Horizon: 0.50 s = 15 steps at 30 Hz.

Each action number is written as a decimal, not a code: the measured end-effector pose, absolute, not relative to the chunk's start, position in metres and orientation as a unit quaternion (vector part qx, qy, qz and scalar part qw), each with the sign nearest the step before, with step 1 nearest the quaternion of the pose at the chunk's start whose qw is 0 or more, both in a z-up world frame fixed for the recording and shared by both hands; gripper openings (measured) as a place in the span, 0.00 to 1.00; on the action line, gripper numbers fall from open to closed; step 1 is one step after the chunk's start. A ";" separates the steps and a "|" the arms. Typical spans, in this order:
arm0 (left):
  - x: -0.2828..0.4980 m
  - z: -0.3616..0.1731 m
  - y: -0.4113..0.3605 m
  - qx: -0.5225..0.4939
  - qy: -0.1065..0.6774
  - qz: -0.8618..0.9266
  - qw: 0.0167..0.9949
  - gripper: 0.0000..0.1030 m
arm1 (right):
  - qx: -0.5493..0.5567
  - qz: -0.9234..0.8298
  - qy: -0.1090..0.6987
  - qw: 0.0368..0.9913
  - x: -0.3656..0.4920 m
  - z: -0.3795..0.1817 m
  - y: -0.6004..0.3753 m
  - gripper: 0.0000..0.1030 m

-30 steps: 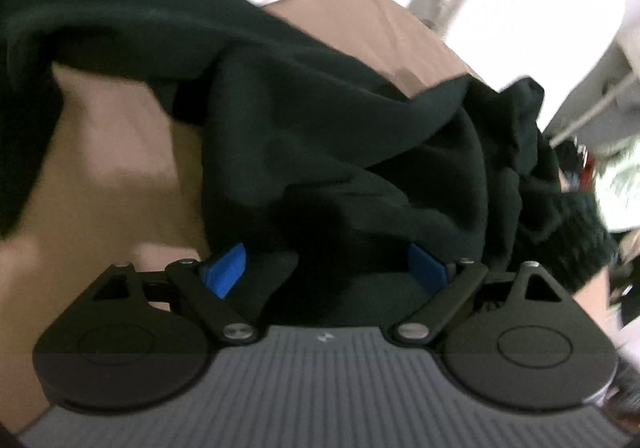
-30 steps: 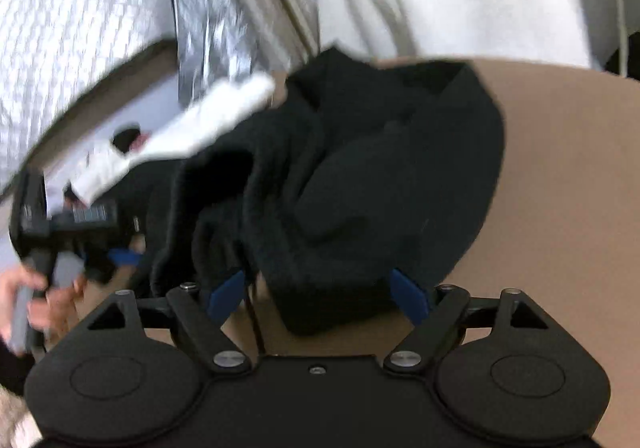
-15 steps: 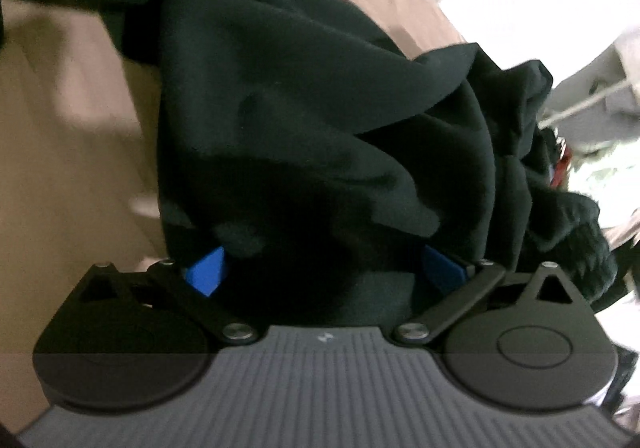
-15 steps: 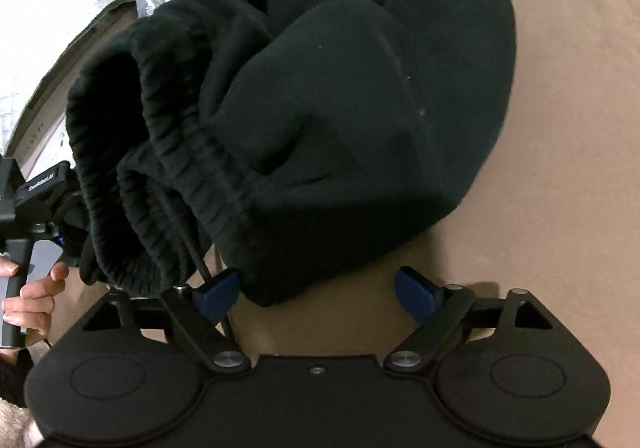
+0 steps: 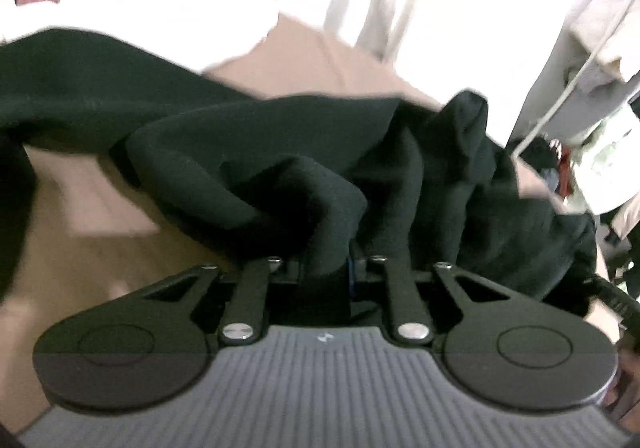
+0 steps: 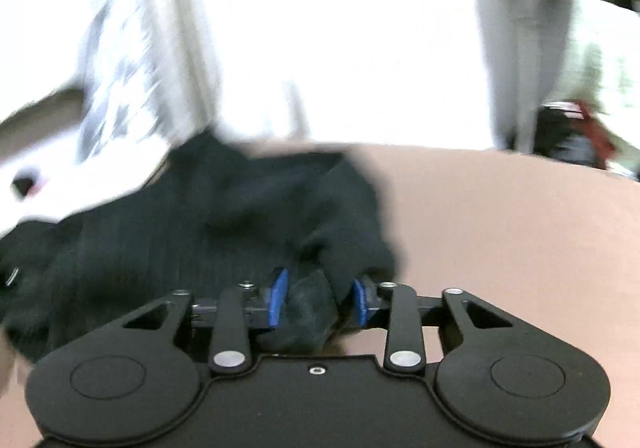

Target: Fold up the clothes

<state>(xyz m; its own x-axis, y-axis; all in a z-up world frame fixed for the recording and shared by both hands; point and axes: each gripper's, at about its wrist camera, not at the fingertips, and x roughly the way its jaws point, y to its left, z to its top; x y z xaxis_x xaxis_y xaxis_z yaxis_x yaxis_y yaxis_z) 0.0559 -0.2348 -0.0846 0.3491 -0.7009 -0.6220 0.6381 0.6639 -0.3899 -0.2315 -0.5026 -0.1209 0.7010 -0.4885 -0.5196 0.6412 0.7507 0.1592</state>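
The left tongs (image 5: 320, 272) were closed on a bunched fold of the black garment (image 5: 248, 151), and the right tongs (image 6: 318, 300) pinched another edge between blue pads (image 6: 279, 298), likely so both could lift and spread it. The garment lay crumpled across the centre of the brown tabletop (image 6: 500, 215). No containers were visible.
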 end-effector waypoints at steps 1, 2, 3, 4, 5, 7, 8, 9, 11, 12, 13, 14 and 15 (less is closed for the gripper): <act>0.054 -0.080 -0.232 -0.041 0.388 -0.411 0.824 0.13 | 0.178 -0.325 0.219 0.903 -0.245 -0.115 -0.513 0.25; 0.051 -0.075 -0.230 -0.042 0.377 -0.413 0.828 0.13 | 0.190 -0.338 0.209 0.898 -0.258 -0.110 -0.524 0.24; 0.048 -0.070 -0.230 -0.032 0.359 -0.407 0.839 0.13 | 0.202 -0.351 0.199 0.892 -0.271 -0.104 -0.534 0.23; 0.044 -0.066 -0.229 -0.020 0.338 -0.399 0.852 0.13 | 0.214 -0.364 0.199 0.885 -0.278 -0.107 -0.541 0.23; 0.044 -0.065 -0.229 -0.019 0.333 -0.398 0.855 0.13 | 0.216 -0.367 0.203 0.882 -0.276 -0.108 -0.545 0.22; 0.045 -0.065 -0.227 -0.024 0.328 -0.400 0.856 0.13 | 0.213 -0.377 0.205 0.878 -0.272 -0.108 -0.551 0.21; 0.047 -0.065 -0.225 -0.030 0.327 -0.399 0.856 0.13 | 0.197 -0.384 0.205 0.879 -0.266 -0.104 -0.549 0.21; 0.048 -0.066 -0.223 -0.037 0.327 -0.399 0.856 0.13 | 0.176 -0.397 0.202 0.878 -0.264 -0.100 -0.544 0.19; 0.052 -0.066 -0.218 -0.047 0.326 -0.397 0.856 0.12 | 0.111 -0.461 0.191 0.859 -0.268 -0.086 -0.540 0.01; 0.054 -0.064 -0.216 -0.049 0.325 -0.396 0.857 0.12 | 0.043 -0.525 0.184 0.830 -0.269 -0.080 -0.534 0.00; 0.056 -0.063 -0.214 -0.052 0.324 -0.395 0.858 0.12 | 0.031 -0.539 0.182 0.822 -0.276 -0.076 -0.540 0.01; 0.058 -0.061 -0.211 -0.054 0.323 -0.393 0.859 0.12 | 0.018 -0.553 0.179 0.813 -0.284 -0.073 -0.545 0.02; 0.061 -0.062 -0.212 -0.056 0.328 -0.393 0.857 0.12 | 0.007 -0.566 0.176 0.805 -0.291 -0.070 -0.551 0.03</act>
<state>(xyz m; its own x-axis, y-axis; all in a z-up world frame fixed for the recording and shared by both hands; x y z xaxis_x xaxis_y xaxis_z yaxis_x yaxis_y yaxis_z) 0.0608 -0.2124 -0.0624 0.4769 -0.7099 -0.5184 0.6365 0.6856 -0.3533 -0.2909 -0.5511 -0.0696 0.2963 -0.9093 -0.2923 0.9144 0.3585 -0.1881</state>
